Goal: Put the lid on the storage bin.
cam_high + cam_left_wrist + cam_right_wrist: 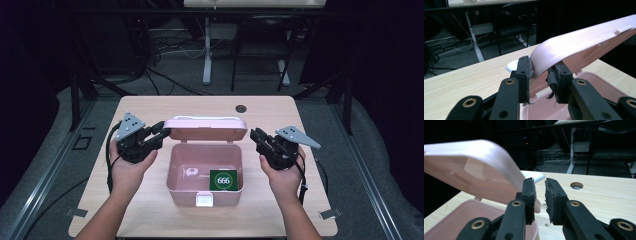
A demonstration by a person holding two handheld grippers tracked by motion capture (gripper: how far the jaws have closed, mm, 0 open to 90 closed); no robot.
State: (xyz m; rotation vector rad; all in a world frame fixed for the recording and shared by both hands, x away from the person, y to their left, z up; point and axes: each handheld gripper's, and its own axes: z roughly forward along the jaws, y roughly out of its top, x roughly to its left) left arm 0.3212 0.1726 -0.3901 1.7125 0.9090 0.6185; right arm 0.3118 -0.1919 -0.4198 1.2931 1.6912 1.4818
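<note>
The pink box stands in the middle of the table, and its lid is raised at the back. The left gripper clamps the left corner of the lid between its pads. The right gripper is just beside the right corner, its jaws a little apart and gripping nothing. Inside lie a green card and a pale small item, too blurred to identify. The box floor under the lid is hidden.
</note>
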